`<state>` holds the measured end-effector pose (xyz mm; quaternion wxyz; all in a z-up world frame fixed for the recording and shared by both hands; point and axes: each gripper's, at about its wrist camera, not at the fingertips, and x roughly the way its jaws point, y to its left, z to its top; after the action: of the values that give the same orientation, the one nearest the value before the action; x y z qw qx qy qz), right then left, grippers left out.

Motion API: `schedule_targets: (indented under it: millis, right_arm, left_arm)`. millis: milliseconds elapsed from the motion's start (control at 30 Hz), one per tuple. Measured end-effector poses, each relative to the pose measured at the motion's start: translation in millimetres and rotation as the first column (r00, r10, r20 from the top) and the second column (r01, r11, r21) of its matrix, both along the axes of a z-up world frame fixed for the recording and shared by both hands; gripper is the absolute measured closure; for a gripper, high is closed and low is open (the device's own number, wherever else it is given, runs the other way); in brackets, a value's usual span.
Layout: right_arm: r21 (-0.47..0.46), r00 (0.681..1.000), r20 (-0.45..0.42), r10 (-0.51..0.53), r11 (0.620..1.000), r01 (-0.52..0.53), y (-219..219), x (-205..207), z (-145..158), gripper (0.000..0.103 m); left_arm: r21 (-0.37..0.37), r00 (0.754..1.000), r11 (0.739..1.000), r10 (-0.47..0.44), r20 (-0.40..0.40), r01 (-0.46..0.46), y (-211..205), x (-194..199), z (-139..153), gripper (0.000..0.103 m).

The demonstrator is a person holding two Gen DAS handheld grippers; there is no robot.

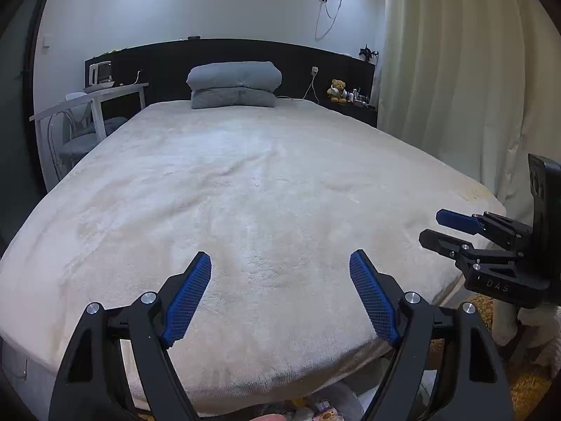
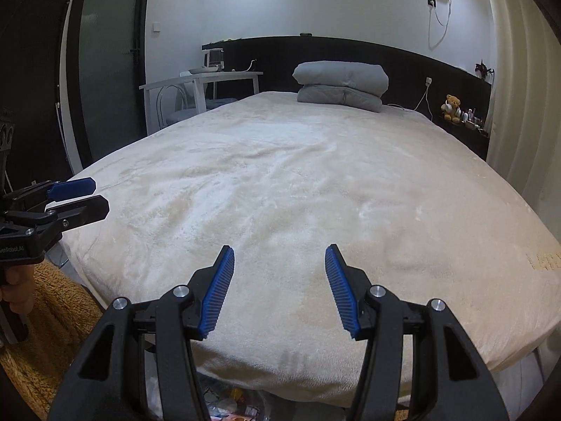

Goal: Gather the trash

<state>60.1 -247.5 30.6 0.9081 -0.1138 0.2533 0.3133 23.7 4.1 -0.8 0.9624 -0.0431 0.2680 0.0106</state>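
My left gripper (image 1: 280, 263) is open and empty, held over the foot end of a bed with a cream blanket (image 1: 252, 182). My right gripper (image 2: 279, 256) is also open and empty over the same bed (image 2: 298, 182). Each gripper shows in the other's view: the right one at the right edge of the left wrist view (image 1: 433, 226), the left one at the left edge of the right wrist view (image 2: 100, 196). Some wrappers and clear plastic (image 2: 228, 403) lie below the foot of the bed; bits also show in the left wrist view (image 1: 322, 412).
A folded grey duvet (image 1: 234, 84) lies at the black headboard (image 1: 228, 52). A white table with a kettle (image 1: 101, 73) and a chair stand at the left. A teddy bear (image 1: 337, 90) sits on the right shelf. Curtains (image 1: 455, 87) hang at the right. A tan rug (image 2: 45, 315) covers the floor.
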Motion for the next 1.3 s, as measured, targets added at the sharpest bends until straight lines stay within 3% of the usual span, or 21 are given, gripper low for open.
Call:
schedule_targets:
  millis: [67, 167, 233, 300, 400, 1300]
  right_arm:
    - [0.008, 1.0, 0.015, 0.009, 1.0, -0.01, -1, 3, 5, 0.041]
    - [0.01, 0.999, 0.035, 0.003, 1.0, -0.003, -2, 7, 11, 0.039]
    - [0.019, 1.0, 0.027, 0.01, 1.0, -0.01, -3, 10, 11, 0.026]
    - [0.03, 1.0, 0.025, 0.002, 1.0, -0.003, -5, 9, 12, 0.021]
    - [0.041, 0.999, 0.044, 0.017, 0.999, -0.019, -5, 4, 12, 0.005]
    - [-0.002, 0.998, 0.064, 0.016, 1.0, -0.016, -1, -8, 2, 0.005]
  left_arm:
    - [0.004, 1.0, 1.0, -0.009, -0.002, 0.009, 0, 3, 2, 0.023]
    - [0.012, 1.0, 1.0, -0.027, 0.0, 0.027, -1, 6, 4, 0.01]
    - [-0.004, 0.999, 0.999, -0.032, 0.011, 0.032, 1, 5, 5, 0.006]
    - [-0.016, 0.999, 0.999, -0.032, 0.007, 0.032, 2, 5, 3, 0.006]
    - [-0.008, 0.999, 0.999, -0.032, -0.001, 0.032, -1, 4, 0, 0.006]
    - [-0.021, 0.999, 1.0, 0.008, 0.038, -0.007, -3, -13, -3, 0.006]
